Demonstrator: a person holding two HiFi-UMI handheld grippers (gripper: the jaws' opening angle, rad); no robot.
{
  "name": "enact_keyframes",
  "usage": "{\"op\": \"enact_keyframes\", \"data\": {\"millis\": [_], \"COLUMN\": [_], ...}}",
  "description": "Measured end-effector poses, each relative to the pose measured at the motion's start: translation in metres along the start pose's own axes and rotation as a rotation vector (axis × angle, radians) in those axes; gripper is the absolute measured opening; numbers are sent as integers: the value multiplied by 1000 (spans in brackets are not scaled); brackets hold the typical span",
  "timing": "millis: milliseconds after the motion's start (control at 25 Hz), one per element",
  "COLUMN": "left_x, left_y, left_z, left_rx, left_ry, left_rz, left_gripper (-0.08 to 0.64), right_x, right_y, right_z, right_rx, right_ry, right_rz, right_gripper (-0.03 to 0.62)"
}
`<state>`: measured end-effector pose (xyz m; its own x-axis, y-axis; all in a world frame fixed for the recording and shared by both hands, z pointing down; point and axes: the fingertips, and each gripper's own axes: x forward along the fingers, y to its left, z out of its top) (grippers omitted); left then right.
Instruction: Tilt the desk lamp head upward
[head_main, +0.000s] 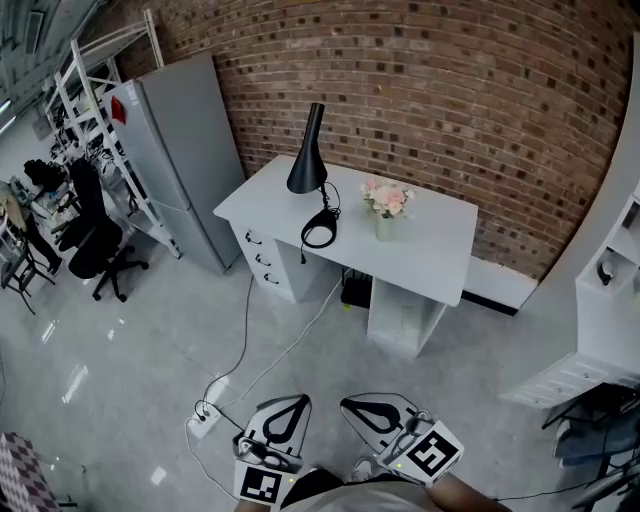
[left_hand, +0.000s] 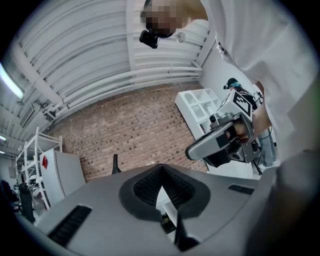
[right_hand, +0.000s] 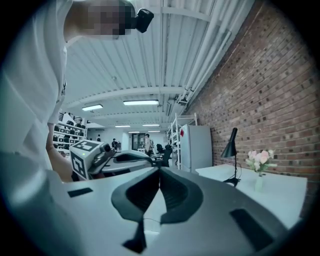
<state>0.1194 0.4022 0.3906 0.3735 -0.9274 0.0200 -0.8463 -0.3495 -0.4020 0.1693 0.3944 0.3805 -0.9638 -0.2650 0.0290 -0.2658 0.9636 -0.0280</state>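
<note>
The black desk lamp (head_main: 308, 152) stands on the white desk (head_main: 440, 240) near its left end, its cone shade pointing down above a ring-shaped base (head_main: 320, 232). Both grippers hang low over the floor, well short of the desk and apart from the lamp. My left gripper (head_main: 297, 404) is shut with nothing in it, and so is my right gripper (head_main: 352, 406). In the left gripper view the shut jaws (left_hand: 161, 172) face the brick wall, with the lamp (left_hand: 115, 165) small in the distance. The right gripper view shows its shut jaws (right_hand: 159, 172) and the lamp (right_hand: 230, 145) at the right.
A vase of pink flowers (head_main: 388, 205) stands on the desk right of the lamp. A grey cabinet (head_main: 185, 160) is left of the desk, a black office chair (head_main: 95, 245) further left. Cables run across the floor to a power strip (head_main: 207, 418). White shelving (head_main: 610, 300) is at the right.
</note>
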Motion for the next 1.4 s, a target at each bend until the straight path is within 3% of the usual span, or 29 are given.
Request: {"op": "enact_keyframes", "data": {"millis": [440,840,1400], "left_x": [16,49,105], "left_y": [-1,21,153], "left_z": [-6,-35,-87], "left_rx": [4,-26,-68], "left_ry": [35,20,-16], "left_rz": [50,28,22], "left_gripper": [5,5,5], "right_x": [0,26,159], "right_y": [-18,-55,-122], "right_z": [-6,-19,-20], "right_rx": [3,-5,-34], "right_ry": [5,29,139], "right_rz": [62,33,20], "right_gripper": [17,17,17]}}
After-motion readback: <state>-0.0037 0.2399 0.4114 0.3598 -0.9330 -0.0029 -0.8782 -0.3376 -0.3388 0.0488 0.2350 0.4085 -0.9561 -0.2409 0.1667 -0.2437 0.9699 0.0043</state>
